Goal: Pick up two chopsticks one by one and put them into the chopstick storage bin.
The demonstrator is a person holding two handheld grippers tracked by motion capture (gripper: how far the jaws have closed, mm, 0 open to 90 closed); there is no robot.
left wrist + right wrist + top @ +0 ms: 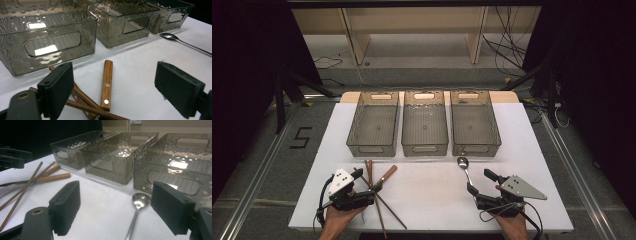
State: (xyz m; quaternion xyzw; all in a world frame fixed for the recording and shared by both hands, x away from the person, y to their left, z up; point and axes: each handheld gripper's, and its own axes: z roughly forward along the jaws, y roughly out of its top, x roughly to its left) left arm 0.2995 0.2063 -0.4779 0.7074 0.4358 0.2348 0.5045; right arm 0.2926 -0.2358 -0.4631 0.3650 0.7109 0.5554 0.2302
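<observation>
On the white table (432,200) lies a pile of utensils at the front left: brown chopsticks (384,207) and a wooden-handled knife (386,176). My left gripper (366,181) stands open just over this pile; its view has the wooden handle (107,85) lying between the jaws, untouched, with crossed brown sticks (82,98) below it. A metal spoon (464,167) lies at the front right. My right gripper (481,183) is open at the spoon's handle end. In its own view the spoon (138,201) rests on the table between the open jaws.
Three clear grey bins stand side by side behind the utensils: left (373,125), middle (425,125), right (475,125), all with nothing inside. Bare table lies between the two grippers. Beyond the table are floor, cables and a wooden shelf frame.
</observation>
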